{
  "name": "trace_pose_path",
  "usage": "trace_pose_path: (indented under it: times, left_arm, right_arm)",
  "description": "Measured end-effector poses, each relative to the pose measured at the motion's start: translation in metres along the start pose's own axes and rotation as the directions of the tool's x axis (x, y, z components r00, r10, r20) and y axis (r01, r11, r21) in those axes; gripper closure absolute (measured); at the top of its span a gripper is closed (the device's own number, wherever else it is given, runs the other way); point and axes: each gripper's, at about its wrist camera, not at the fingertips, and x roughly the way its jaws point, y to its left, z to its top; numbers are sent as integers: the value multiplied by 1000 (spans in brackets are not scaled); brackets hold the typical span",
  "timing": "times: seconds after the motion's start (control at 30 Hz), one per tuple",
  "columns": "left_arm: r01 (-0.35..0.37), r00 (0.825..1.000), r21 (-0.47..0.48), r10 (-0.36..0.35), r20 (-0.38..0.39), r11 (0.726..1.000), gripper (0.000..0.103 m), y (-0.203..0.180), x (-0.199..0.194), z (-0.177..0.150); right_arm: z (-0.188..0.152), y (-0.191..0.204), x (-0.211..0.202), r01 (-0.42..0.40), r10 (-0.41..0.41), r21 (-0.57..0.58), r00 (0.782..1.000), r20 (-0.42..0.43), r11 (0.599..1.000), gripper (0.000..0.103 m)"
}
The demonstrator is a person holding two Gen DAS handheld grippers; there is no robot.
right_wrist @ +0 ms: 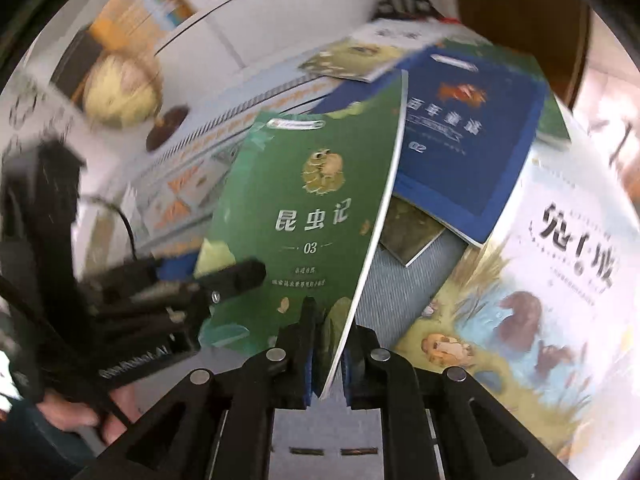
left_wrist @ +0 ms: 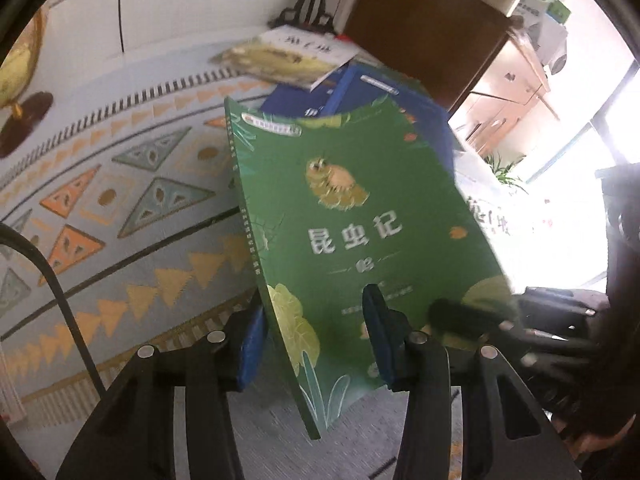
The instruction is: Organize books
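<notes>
Green book [right_wrist: 320, 208] (numbered 03) clenched in right gripper [right_wrist: 328, 356] jaws; left gripper [left_wrist: 316, 344] jaws straddle it, released.

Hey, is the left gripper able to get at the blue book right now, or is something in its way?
Probably not yet. The green book stands tilted between the left gripper and the blue book, covering most of it, and the right gripper is clamped on the green book's edge.

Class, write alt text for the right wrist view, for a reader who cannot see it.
The right gripper clamps the bottom edge of a green book, lifted over a blue book and a pale picture book on the table. The left gripper reaches in from the left.
</notes>
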Motion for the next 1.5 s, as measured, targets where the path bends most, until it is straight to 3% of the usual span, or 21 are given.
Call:
trace_pose_path:
  times: [0.17, 0.23, 0.43, 0.67, 0.8, 0.93, 1.13, 1.23, 1.33, 1.5]
  left_arm:
    - [109, 994, -90, -112, -18, 990, 61, 6, -13, -10]
    - [115, 993, -110, -117, -15, 987, 61, 2, -19, -18]
    - [46, 999, -140, -45, 10, 989, 61, -24, -45, -44]
    - [1, 994, -217, 23, 107, 976, 61, -47, -96, -77]
    - [-30, 981, -259, 77, 176, 965, 61, -56, -133, -92]
    - [-70, 956, -300, 150, 251, 951, 61, -52, -175, -104]
    - [-101, 915, -369, 231, 330, 924, 61, -21, -227, -113]
    - [-110, 894, -398, 266, 360, 911, 61, 6, -250, -116]
    - [-130, 881, -416, 297, 369, 900, 61, 35, -264, -118]
    - [-143, 883, -464, 325, 340, 874, 61, 109, -273, -123]
  right_arm:
    - [-21, -8, -10, -32, 32, -7, 999, 3, 999, 92]
    - [-31, -3, -18, -36, 37, -51, 999, 20, 998, 92]
    - [-64, 26, -40, -5, 22, -260, 998, 61, 966, 90]
    - [-93, 44, -82, 9, 50, -424, 991, 128, 906, 90]
    - [-105, 55, -105, -3, 89, -485, 984, 155, 875, 90]
    - [-113, 78, -126, -33, 155, -529, 970, 188, 848, 90]
    - [-110, 129, -138, -99, 252, -575, 948, 193, 812, 89]
    - [-104, 163, -134, -114, 288, -610, 938, 194, 784, 89]
    - [-95, 194, -122, -149, 322, -606, 928, 187, 781, 89]
    - [-76, 261, -77, -163, 324, -620, 933, 155, 767, 88]
